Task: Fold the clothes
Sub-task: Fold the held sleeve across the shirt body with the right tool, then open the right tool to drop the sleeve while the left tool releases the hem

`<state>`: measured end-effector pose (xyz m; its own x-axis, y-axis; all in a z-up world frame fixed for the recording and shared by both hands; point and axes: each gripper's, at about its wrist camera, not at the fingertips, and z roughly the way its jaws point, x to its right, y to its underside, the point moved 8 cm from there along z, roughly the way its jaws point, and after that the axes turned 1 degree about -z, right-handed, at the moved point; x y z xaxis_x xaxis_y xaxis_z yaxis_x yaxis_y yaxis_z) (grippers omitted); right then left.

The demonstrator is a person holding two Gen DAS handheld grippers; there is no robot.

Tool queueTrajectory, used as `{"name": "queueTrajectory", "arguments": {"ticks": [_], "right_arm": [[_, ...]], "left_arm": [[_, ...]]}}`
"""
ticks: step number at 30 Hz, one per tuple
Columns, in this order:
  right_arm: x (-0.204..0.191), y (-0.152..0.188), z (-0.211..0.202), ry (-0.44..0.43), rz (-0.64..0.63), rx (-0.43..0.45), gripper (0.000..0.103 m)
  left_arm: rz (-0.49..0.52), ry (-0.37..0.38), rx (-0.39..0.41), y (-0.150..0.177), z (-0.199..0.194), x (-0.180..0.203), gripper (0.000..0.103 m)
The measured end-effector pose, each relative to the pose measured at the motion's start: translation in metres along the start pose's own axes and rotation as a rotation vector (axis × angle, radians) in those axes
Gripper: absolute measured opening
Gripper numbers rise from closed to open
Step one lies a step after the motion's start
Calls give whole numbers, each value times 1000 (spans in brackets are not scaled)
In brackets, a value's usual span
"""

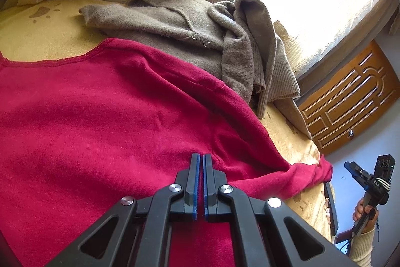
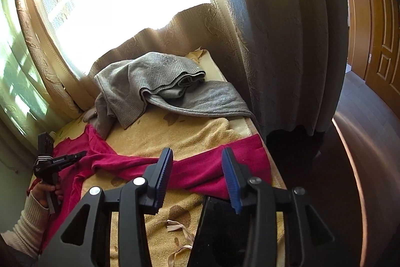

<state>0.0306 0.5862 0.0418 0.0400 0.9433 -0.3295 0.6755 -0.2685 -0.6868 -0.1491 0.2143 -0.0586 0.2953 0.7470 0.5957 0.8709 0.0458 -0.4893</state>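
Sunlit curtains and a wooden door frame a bed (image 2: 200,126) covered with a yellow towel-like spread, on which the clothes lie. Left gripper (image 1: 201,157): jaws nearly closed, a sliver of red visible between the blue pads, though whether cloth is actually pinched cannot be told; the tips sit over the red sweater (image 1: 100,116), near the seam where the sleeve joins the body at lower centre of the frame. Right gripper (image 2: 197,154): jaws wide open, holding nothing, poised just short of the red sleeve (image 2: 212,167) that runs across mid-frame toward the bed edge. The step in hand appears to be folding this sleeve inward; it is best taken near the cuff and carried flat across the body while the left gripper anchors the shoulder. A grey-brown cardigan (image 1: 190,24) lies crumpled beyond, in the upper part of both views.
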Motion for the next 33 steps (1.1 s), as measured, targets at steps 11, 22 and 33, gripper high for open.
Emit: {"name": "queueTrajectory", "arguments": {"ticks": [11, 22, 33], "right_arm": [[-49, -7, 19, -54, -122, -35, 74], [-70, 20, 27, -118, -128, -88, 82], [-126, 67, 65, -208, -168, -216, 82]], "left_arm": [[103, -150, 12, -3, 0, 18, 3], [367, -397, 36, -14, -19, 47, 73], [370, -440, 105, -22, -39, 29, 103]]}}
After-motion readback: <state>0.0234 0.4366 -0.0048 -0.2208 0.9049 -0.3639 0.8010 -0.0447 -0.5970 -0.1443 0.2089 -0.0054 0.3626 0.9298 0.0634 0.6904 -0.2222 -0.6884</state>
